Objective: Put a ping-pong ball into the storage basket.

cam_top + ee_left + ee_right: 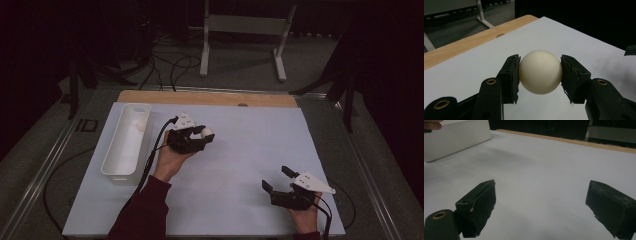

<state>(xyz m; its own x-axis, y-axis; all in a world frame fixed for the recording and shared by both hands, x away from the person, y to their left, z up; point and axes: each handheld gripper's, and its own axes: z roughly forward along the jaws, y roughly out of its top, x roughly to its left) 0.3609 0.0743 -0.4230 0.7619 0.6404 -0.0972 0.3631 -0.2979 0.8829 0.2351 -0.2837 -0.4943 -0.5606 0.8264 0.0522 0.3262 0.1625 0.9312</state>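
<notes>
1. Here, in the high view, the left tool [199, 134] is clamped on a cream ball [207, 132] over the white sheet [240, 150] that covers the bench, a little to the right of a long white tray [116, 165]. Another pale ball [141, 125] already lies at the far end of that tray. The right tool [276, 179] rests near the front right of the sheet, jaws spread with nothing between them, well apart from the tray.

2. In the left gripper view, the ball [540, 72] sits squarely between the two black pads [510, 75], both of which press on its sides. A shadow shows beneath it, so it looks lifted just clear of the sheet [554, 32], though I cannot be sure. The wooden edge of the bench [461, 45] runs behind.

3. In the right gripper view, the right tool [541, 205] is wide open and holds nothing; only bare sheet [544, 165] lies ahead of it, with the tray [456, 137] at the far left.

4. As a judgement: the work looks like collecting balls into the tray. One ball is in, the second is gripped, and what remains is to carry it over the tray and let go.
</notes>
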